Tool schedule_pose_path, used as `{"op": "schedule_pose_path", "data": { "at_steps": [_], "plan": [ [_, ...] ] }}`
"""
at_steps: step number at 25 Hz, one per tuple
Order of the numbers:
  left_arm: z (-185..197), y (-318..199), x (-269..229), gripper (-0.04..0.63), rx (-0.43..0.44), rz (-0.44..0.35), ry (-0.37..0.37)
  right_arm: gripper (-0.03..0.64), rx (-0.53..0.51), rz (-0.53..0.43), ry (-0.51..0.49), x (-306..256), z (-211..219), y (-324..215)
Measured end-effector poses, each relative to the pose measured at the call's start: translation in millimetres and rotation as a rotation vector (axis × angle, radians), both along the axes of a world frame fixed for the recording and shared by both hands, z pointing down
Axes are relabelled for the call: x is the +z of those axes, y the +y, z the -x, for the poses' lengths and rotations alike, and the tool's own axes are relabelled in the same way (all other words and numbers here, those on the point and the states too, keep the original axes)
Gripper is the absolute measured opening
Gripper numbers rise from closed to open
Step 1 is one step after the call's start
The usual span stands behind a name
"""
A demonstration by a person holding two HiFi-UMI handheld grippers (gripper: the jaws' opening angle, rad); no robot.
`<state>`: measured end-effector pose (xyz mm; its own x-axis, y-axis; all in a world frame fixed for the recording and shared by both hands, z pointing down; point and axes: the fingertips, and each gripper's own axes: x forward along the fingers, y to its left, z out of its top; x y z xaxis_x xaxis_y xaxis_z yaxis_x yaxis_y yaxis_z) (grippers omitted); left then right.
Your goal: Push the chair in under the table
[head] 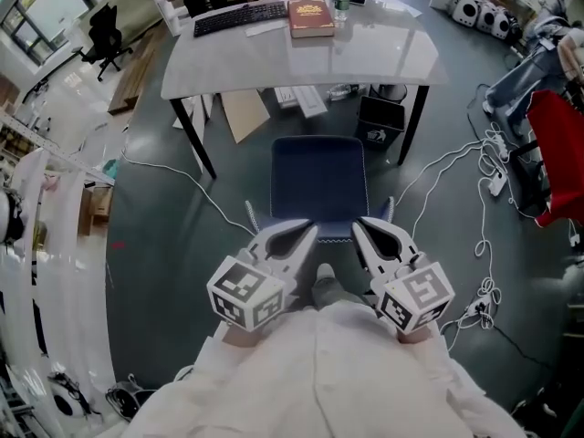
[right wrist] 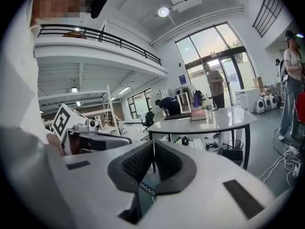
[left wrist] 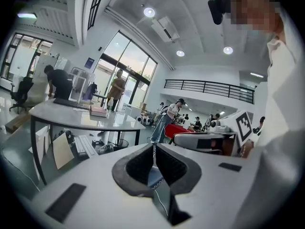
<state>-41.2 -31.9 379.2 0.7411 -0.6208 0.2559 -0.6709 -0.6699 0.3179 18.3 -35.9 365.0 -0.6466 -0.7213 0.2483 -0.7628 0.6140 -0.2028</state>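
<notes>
Chair [head: 318, 182], dark blue seat, frame centre, seat partly short of the white tabletop [head: 237, 62] above it
Left hand-held gripper [head: 312, 230] and right hand-held gripper [head: 357, 224], jaws pressed together, empty, at the backrest [head: 333, 237] top, lower centre; probably light, stiff; push backrest evenly with both

Desk [head: 383, 57] far centre. Keyboard [head: 240, 16] on desk, left part; book [head: 310, 16] just right of keyboard. Chair [head: 319, 185] on floor [head: 164, 226], near side of desk, centred. Bin [head: 379, 121] under desk, right of chair. Left claw [head: 308, 233] and right claw [head: 359, 227] side by side at chair's near edge. Cables [head: 456, 167] on floor, right.
</notes>
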Motion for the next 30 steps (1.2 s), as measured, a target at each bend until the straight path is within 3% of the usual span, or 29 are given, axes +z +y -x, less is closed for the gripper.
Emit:
{"op": "schedule_pose_path", "data": {
  "at_steps": [5, 9, 13, 19, 30],
  "plan": [
    [-5, -8, 20, 0.026, 0.049, 0.022, -0.089, 0.034, -0.054, 0.026, 0.051, 15, 0, -11],
    [-10, -6, 35, 0.026, 0.126, -0.014, -0.184, 0.034, -0.126, 0.07, 0.107, 34, 3, -9],
    [-15, -5, 53, 0.026, 0.196, -0.027, -0.283, 0.035, -0.202, 0.087, 0.216, 58, 6, -3],
    [-10, 3, 74, 0.028, 0.262, 0.014, -0.339, 0.035, -0.368, 0.12, 0.347, 84, 21, 17],
    [-2, 16, 106, 0.028, 0.31, 0.041, -0.469, 0.038, -0.355, 0.149, 0.528, 116, 3, 20]
  ]
}}
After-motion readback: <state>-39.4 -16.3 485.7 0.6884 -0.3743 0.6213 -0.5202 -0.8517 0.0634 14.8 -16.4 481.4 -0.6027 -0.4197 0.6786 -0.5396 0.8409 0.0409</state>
